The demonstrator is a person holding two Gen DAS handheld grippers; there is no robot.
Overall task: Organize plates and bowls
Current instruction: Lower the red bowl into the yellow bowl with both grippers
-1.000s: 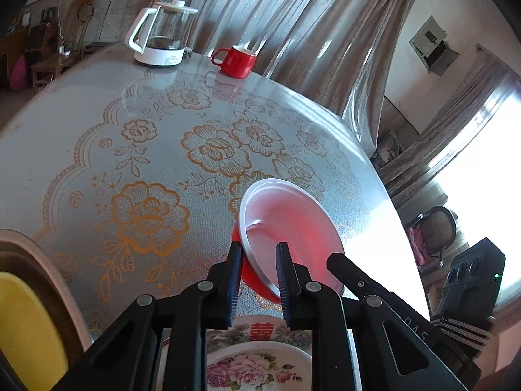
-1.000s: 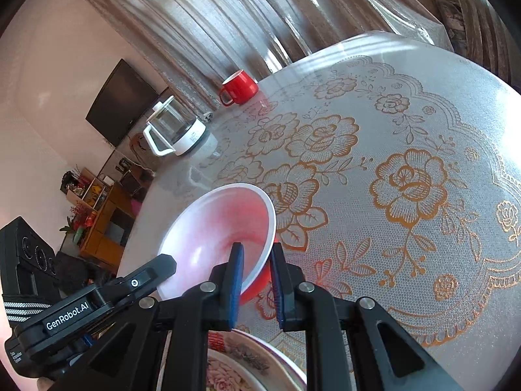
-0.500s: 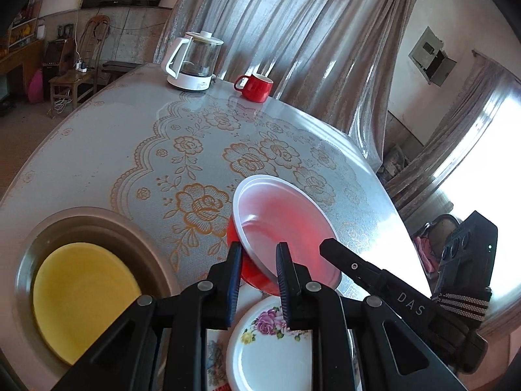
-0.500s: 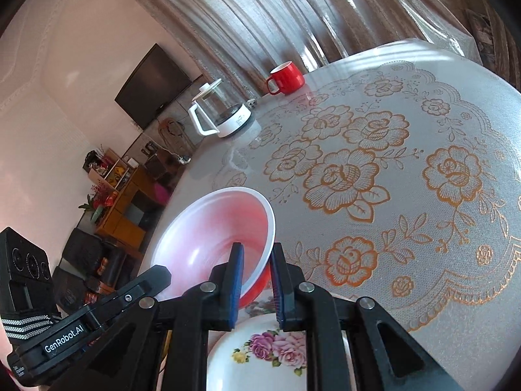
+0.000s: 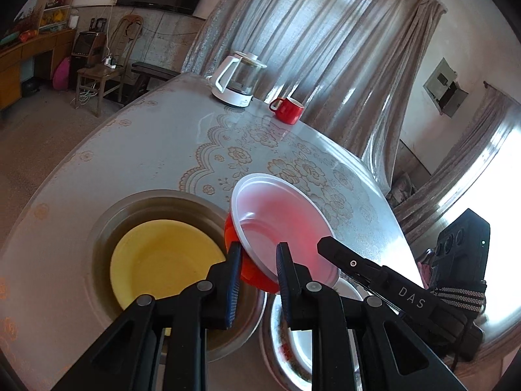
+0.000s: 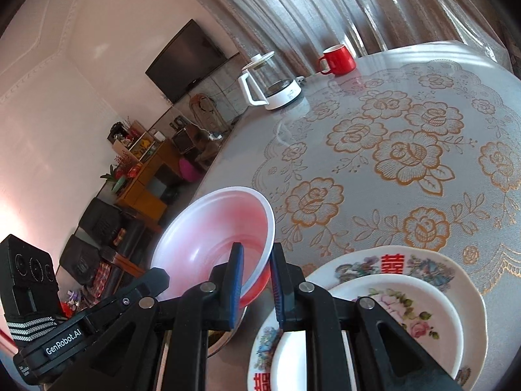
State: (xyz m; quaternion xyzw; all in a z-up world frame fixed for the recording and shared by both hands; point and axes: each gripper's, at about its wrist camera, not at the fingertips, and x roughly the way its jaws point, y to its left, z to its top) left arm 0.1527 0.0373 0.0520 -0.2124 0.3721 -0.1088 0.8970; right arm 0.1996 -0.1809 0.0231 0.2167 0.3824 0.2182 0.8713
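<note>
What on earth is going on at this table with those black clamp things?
A person holds two hand-held grippers, and both are clamped on the rim of one red bowl with a white inside. The left gripper and right gripper carry it together above the table. Below sit a metal basin holding a yellow plate, and a stack of floral plates. A kettle and red mug stand further back.

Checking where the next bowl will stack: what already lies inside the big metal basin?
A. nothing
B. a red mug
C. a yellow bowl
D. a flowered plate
C: in the left wrist view a yellow bowl sits inside the metal basin, while the flowered plates rest on the table beside it.
</note>
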